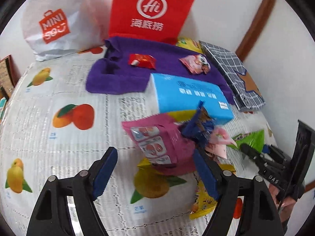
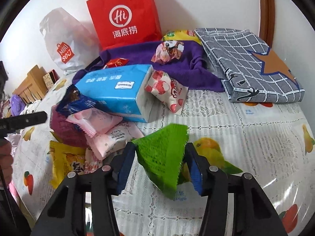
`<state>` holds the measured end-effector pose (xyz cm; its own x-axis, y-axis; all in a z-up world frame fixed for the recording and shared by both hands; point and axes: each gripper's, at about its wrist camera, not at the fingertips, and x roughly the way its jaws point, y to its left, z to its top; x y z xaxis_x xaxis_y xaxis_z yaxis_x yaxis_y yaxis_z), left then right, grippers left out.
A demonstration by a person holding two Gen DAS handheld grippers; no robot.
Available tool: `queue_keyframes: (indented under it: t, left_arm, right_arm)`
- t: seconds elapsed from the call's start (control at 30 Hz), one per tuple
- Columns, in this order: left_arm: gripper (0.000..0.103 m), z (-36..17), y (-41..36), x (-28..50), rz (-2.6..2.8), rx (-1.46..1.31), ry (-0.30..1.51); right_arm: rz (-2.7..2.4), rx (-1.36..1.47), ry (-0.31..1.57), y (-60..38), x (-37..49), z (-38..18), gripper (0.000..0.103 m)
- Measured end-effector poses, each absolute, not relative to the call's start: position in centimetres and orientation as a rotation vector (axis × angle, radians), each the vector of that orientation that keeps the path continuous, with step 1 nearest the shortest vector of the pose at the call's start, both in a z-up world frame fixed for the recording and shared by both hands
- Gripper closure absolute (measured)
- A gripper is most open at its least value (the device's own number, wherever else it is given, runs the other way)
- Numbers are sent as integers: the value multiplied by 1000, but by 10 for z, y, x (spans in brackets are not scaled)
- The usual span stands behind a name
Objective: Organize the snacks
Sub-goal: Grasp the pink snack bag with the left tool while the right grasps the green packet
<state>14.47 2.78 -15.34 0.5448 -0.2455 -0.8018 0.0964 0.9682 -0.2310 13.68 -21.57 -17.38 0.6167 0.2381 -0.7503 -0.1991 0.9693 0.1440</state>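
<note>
My left gripper (image 1: 155, 174) is open, its jaws wide apart just short of a magenta snack pack (image 1: 159, 147) that lies on a pile with a dark blue packet (image 1: 198, 125) and pink packets (image 1: 218, 141). My right gripper (image 2: 160, 167) has its jaws around a green snack packet (image 2: 163, 155); its pads sit at the packet's two sides, and I cannot tell if they press on it. A red packet (image 1: 141, 60) and a pink cartoon packet (image 1: 195, 64) lie on the purple towel (image 1: 122, 78).
A blue tissue box (image 2: 116, 90) lies mid-table with a red-and-white packet (image 2: 167, 90) beside it. A red paper bag (image 2: 126, 15) and a white bag (image 2: 63, 45) stand at the wall. A folded checked cloth (image 2: 246, 63) lies at right. A yellow packet (image 2: 65, 161) sits at left.
</note>
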Motion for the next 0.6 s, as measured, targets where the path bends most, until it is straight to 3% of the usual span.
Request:
queue_keyframes:
  t: [0.17,0.43,0.6]
  left_arm:
    - [22,-162,21,149,-201,-121,993]
    - [22,-177,16,166,-207,-134,1028]
    - [22,-180,7,169,-226,-111,1024]
  right_arm:
    - [260,31,841,-216,129,-165,57]
    - [291,9,837,-212,124,-164,56]
    - [296,11,844,-209,127,-166,37]
